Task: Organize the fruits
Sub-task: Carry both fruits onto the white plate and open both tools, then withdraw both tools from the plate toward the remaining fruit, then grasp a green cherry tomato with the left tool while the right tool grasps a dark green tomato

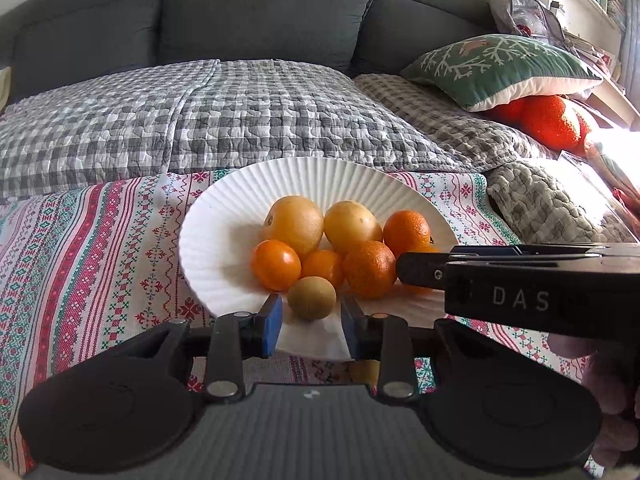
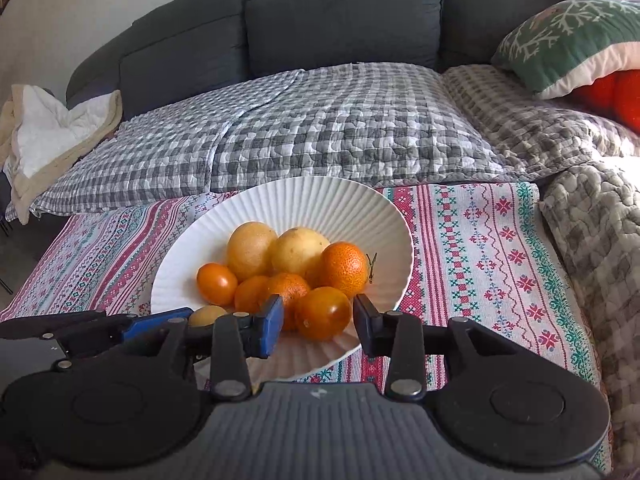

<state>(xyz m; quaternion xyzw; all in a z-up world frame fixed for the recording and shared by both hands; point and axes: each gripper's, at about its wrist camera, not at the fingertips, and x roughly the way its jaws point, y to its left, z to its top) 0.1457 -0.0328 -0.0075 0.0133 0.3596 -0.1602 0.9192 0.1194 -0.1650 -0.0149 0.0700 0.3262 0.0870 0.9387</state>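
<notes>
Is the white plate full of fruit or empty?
Partly full. The white plate holds a pile of orange and yellow fruit toward its front, while its ribbed back part stays bare.

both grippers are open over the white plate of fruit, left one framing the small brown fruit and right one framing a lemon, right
Not quite: the right gripper frames a glossy orange tomato-like fruit, not a lemon, as the right wrist view shows. The left gripper does frame the small brown fruit on the white plate.
</notes>
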